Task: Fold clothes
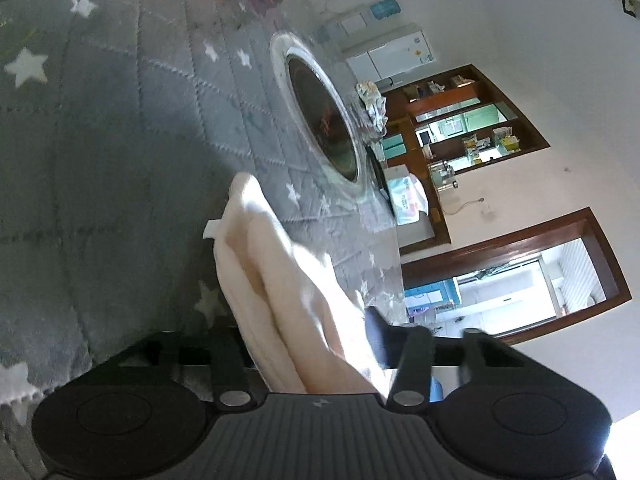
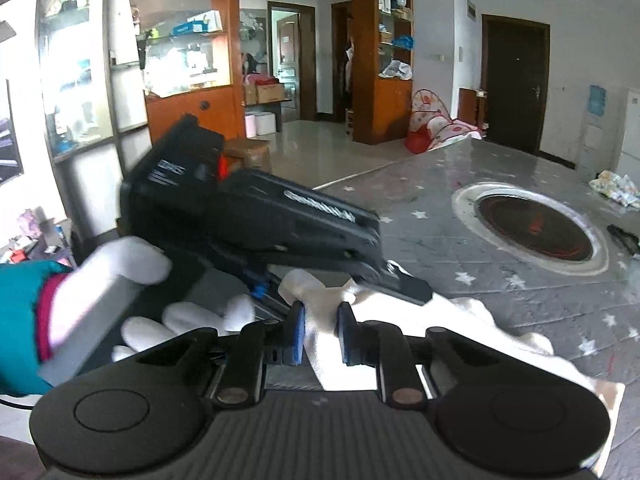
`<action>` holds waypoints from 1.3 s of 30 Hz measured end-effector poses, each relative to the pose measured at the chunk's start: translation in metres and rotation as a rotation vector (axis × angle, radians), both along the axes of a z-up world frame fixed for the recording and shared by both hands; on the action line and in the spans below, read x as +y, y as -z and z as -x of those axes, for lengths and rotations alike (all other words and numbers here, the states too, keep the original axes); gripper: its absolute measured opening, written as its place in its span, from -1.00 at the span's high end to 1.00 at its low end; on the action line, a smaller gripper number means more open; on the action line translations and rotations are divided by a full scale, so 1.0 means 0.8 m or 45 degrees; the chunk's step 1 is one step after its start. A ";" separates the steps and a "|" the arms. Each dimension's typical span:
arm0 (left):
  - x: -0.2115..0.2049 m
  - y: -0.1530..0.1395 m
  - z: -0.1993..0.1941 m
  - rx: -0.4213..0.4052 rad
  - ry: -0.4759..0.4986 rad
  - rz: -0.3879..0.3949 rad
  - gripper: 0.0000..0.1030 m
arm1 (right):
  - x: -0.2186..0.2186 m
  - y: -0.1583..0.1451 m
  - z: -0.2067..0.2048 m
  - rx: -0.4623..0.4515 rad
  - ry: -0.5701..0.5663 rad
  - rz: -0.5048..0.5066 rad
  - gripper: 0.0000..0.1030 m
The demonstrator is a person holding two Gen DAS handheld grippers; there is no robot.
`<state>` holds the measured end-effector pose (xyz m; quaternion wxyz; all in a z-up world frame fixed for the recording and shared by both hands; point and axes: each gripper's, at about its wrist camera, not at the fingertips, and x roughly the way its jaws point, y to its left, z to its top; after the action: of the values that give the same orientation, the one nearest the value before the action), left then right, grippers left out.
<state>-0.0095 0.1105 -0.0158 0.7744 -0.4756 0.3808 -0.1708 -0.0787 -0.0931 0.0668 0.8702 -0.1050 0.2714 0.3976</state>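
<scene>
Your right tongs (image 2: 320, 334) pinch a cream garment (image 2: 460, 320) above the near edge of the desk's grey star-print quilt (image 2: 520, 300), while your white-gloved left hand (image 2: 132, 264) holds the left tongs (image 2: 400, 280) closed on the same cloth.

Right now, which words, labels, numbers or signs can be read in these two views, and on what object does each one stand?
No text can be read with confidence.
White lettering on the left gripper body: too blurred to read.
Red glowing mark in the round cooktop: not legible.
Blue sign on the wall: too small.
Stickers on the white refrigerator: too small.
Small logo on the left gripper housing: only a symbol, no letters.
</scene>
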 end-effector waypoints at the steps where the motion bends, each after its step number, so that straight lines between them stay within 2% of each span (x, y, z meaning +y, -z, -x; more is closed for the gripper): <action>1: 0.000 0.001 0.000 0.000 0.000 -0.009 0.42 | 0.001 0.001 0.002 0.002 -0.003 0.000 0.70; 2: 0.000 0.002 0.000 0.001 0.001 -0.019 0.56 | 0.001 0.003 0.003 0.000 0.000 0.001 0.70; 3: 0.000 0.002 0.000 0.001 0.001 -0.028 0.59 | 0.000 0.004 0.004 0.002 0.004 -0.001 0.69; 10: -0.001 0.007 0.001 0.002 0.004 -0.096 0.64 | -0.037 0.001 0.010 0.033 0.098 -0.071 0.46; 15: -0.004 0.007 0.003 -0.010 0.009 -0.149 0.64 | -0.102 0.003 -0.003 0.058 0.337 -0.102 0.27; 18: -0.006 0.006 0.003 -0.023 0.011 -0.176 0.63 | -0.141 0.014 -0.018 0.083 0.492 -0.094 0.18; 21: -0.008 0.004 0.004 -0.034 0.013 -0.205 0.63 | -0.174 0.026 -0.034 0.111 0.625 -0.104 -0.03; 23: -0.010 0.002 0.005 -0.040 0.014 -0.222 0.63 | -0.193 0.036 -0.045 0.131 0.699 -0.122 -0.04; 25: -0.012 0.000 0.006 -0.045 0.016 -0.239 0.63 | -0.209 0.046 -0.056 0.157 0.764 -0.146 -0.14; 29: -0.014 -0.001 0.006 -0.048 0.018 -0.259 0.63 | -0.227 0.062 -0.073 0.234 0.819 -0.223 -0.16; 35: -0.015 -0.003 0.005 -0.053 0.019 -0.274 0.63 | -0.224 0.077 -0.083 0.265 0.799 -0.276 -0.15; 36: -0.016 -0.003 0.005 -0.054 0.018 -0.277 0.63 | -0.222 0.076 -0.084 0.268 0.786 -0.273 -0.08; 39: -0.016 -0.004 0.003 -0.057 0.016 -0.289 0.63 | -0.213 0.076 -0.084 0.274 0.760 -0.260 0.37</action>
<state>-0.0122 0.0974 -0.0128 0.8305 -0.3787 0.3830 -0.1420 -0.0115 -0.2639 0.0063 0.9206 0.1096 0.3392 0.1592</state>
